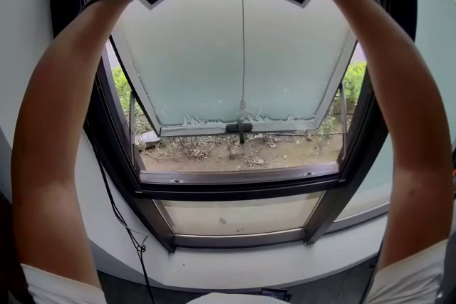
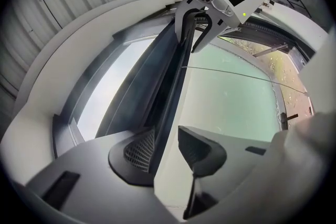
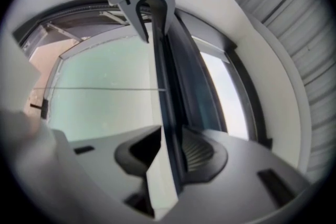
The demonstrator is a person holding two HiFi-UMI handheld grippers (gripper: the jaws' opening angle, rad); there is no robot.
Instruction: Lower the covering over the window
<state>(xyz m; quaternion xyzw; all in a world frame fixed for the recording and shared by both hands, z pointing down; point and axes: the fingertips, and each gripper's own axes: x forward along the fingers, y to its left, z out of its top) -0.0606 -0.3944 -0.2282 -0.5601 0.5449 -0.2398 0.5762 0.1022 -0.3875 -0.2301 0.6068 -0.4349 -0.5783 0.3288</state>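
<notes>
Left tool [image 2: 167,147], right tool [image 3: 170,147], both astride one blind rail [image 2: 170,81], one window [image 1: 235,189]

Head camera: we look out from between two raised arms [image 1: 60,124], facing the window [image 1: 235,185] square-on and slightly down. It is near enough that the frame fills the view.

Left gripper view: we sit just behind the left tongs [image 2: 165,139], sighting along a dark bar [image 2: 168,76] toward the right tongs [image 2: 193,34].

Right gripper view: the mirror case, from behind the right tongs, sighting back at the left ones.

All three share the frosted pane [image 1: 214,46] and thin cord [image 1: 242,25].
</notes>
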